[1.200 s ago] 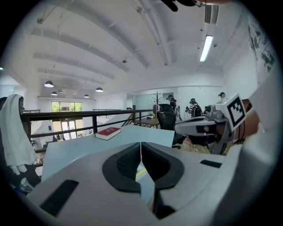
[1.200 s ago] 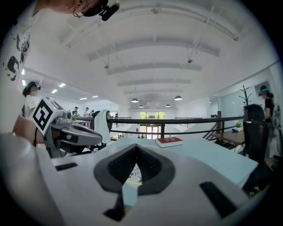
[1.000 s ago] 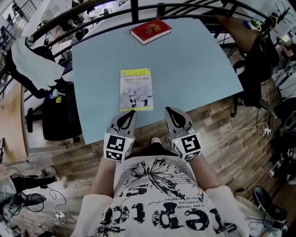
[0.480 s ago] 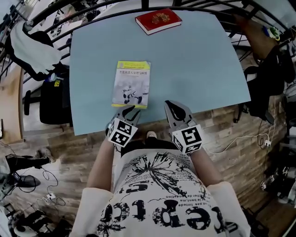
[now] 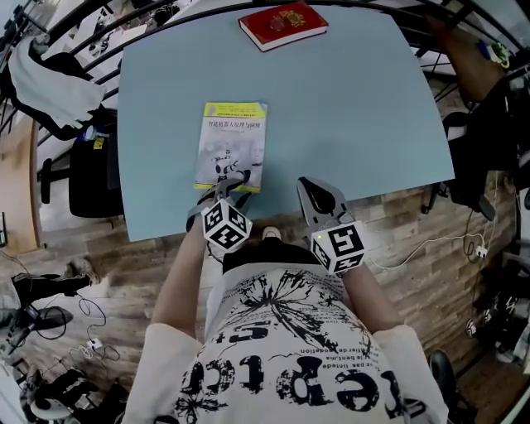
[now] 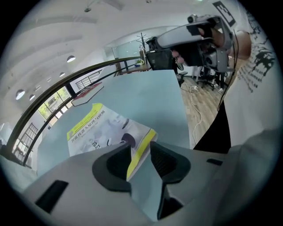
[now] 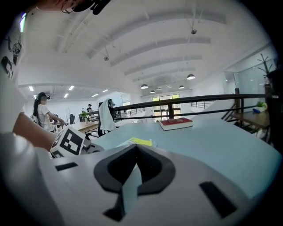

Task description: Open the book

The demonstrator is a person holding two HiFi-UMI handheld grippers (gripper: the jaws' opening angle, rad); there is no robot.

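Note:
A closed paperback book point(image 5: 232, 145) with a white cover and yellow bands lies on the light blue table point(image 5: 356, 108), close to the near edge. My left gripper point(image 5: 234, 182) tilts down at the book's near edge. Its jaws are opening, and the book's yellow-edged corner point(image 6: 143, 148) lies between them, with no pad pressing on it. My right gripper point(image 5: 312, 186) hovers over the table's near edge, to the right of the book, with its jaws shut on nothing. In the right gripper view the book point(image 7: 140, 141) shows only as a yellow sliver beyond the gripper point(image 7: 134, 148).
A red hardcover book point(image 5: 283, 23) lies at the table's far edge, beside a black railing point(image 5: 99, 58). A dark chair with a white cloth point(image 5: 54, 91) stands left of the table. Wooden floor with cables point(image 5: 431, 240) surrounds it.
My left gripper has dropped, rolled and reached the book's near edge, and its jaws have gone from shut to open. The right gripper has come down a little by the table edge.

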